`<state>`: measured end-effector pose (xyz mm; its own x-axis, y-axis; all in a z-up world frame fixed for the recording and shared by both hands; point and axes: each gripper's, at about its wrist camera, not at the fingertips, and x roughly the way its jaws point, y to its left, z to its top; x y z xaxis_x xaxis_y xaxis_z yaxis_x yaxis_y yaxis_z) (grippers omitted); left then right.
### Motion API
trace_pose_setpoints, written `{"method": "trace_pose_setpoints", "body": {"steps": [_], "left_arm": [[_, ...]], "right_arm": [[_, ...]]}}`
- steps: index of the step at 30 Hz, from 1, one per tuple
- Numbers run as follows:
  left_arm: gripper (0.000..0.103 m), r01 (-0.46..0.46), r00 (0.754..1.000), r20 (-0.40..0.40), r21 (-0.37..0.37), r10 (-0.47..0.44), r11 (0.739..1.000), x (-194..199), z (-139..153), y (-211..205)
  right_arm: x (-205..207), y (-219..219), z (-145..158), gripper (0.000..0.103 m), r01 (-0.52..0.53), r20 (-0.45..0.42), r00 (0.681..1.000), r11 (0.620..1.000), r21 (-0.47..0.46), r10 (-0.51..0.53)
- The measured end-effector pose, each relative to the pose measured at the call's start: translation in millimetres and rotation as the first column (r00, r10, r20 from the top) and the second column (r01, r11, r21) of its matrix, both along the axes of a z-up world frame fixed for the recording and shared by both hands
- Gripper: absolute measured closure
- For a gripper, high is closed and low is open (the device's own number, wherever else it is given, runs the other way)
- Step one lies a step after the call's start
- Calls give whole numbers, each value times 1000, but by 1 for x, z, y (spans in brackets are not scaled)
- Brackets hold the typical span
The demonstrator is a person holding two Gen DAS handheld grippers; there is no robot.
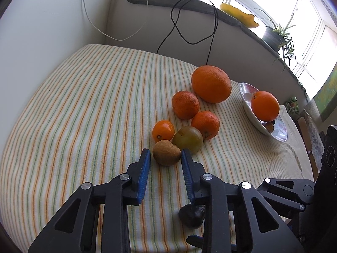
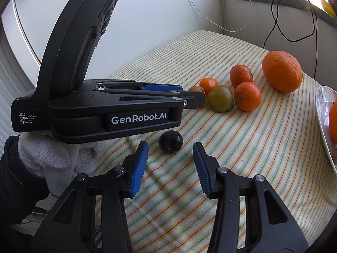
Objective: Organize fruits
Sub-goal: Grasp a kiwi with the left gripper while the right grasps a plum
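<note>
My left gripper [image 1: 165,155] is open, its blue pads on either side of a brown kiwi [image 1: 166,152] on the striped cloth. Behind the kiwi lie a greenish round fruit [image 1: 187,139], a small tangerine [image 1: 163,130], two oranges [image 1: 185,104] [image 1: 205,124] and a large orange [image 1: 211,84]. A white bowl [image 1: 251,117] at the right holds an orange [image 1: 265,105]. My right gripper [image 2: 170,147] is open, a dark round fruit [image 2: 170,141] lying just beyond its fingertips. The left gripper also shows in the right wrist view [image 2: 195,98], reaching to the kiwi [image 2: 195,89].
The striped cloth [image 1: 84,105] covers the table. Black and white cables [image 1: 189,38] hang from a ledge behind. A potted plant [image 1: 278,35] and a yellow object [image 1: 240,14] stand on the ledge. The bowl [image 2: 324,113] is at the right edge of the right wrist view.
</note>
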<state>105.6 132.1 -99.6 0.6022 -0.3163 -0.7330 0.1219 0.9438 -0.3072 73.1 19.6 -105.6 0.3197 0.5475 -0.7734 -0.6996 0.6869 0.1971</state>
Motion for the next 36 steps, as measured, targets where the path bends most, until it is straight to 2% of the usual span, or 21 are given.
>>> {"method": "trace_pose_setpoints", "body": {"steps": [11, 18, 21, 36], "left_arm": [[77, 3, 1000, 6, 17, -3, 1000, 2, 0, -3], [78, -1, 1000, 9, 10, 1, 1000, 0, 1, -3], [78, -2, 1000, 11, 6, 2, 1000, -2, 2, -3], [77, 0, 999, 53, -3, 0, 1000, -15, 23, -15]], "right_arm": [[8, 15, -10, 62, -6, -8, 1000, 1000, -15, 6], [14, 24, -13, 77, 5, -22, 1000, 1000, -16, -6], [15, 23, -11, 78, 7, -17, 1000, 1000, -13, -7], [1, -29, 13, 78, 58, 13, 998, 997, 44, -59]]}}
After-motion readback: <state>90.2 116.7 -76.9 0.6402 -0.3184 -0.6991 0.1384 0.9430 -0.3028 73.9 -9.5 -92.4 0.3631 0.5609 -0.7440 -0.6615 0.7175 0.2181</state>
